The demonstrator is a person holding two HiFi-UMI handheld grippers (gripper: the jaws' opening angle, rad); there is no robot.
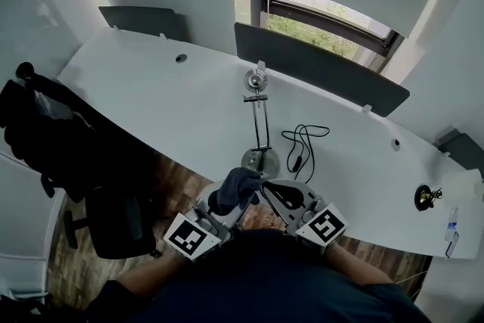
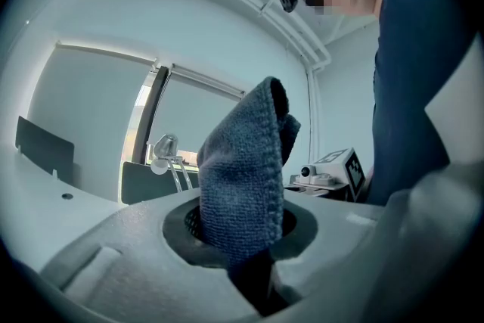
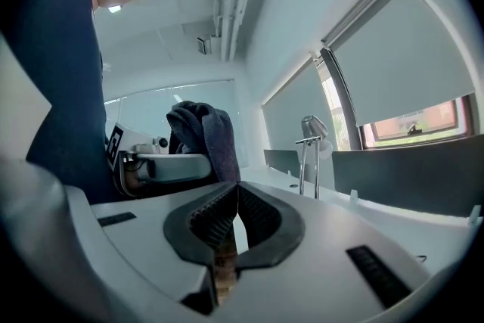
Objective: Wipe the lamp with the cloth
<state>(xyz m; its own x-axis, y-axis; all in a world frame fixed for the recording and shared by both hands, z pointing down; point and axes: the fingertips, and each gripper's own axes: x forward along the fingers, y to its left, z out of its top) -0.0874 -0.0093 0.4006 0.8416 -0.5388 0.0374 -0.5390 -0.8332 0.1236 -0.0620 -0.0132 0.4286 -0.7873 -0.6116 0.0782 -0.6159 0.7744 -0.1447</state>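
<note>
A silver desk lamp (image 1: 259,134) stands on the white table (image 1: 151,98), round base near the front edge, head toward the window. A dark blue cloth (image 1: 233,190) is bunched in my left gripper (image 1: 243,202), which is shut on it just in front of the lamp's base. In the left gripper view the cloth (image 2: 243,178) sticks up between the jaws, with the lamp (image 2: 167,153) far behind. My right gripper (image 1: 268,191) is beside the cloth, shut and holding nothing. The right gripper view shows its pads (image 3: 224,214) meeting at the tips, the cloth (image 3: 203,134) at the left and the lamp (image 3: 311,144) ahead.
A black cable (image 1: 302,143) lies coiled right of the lamp. Dark divider panels (image 1: 321,70) stand along the table's far edge under the window. An office chair with a black jacket (image 1: 53,140) sits at the left. A small dark object (image 1: 426,197) rests at the table's right end.
</note>
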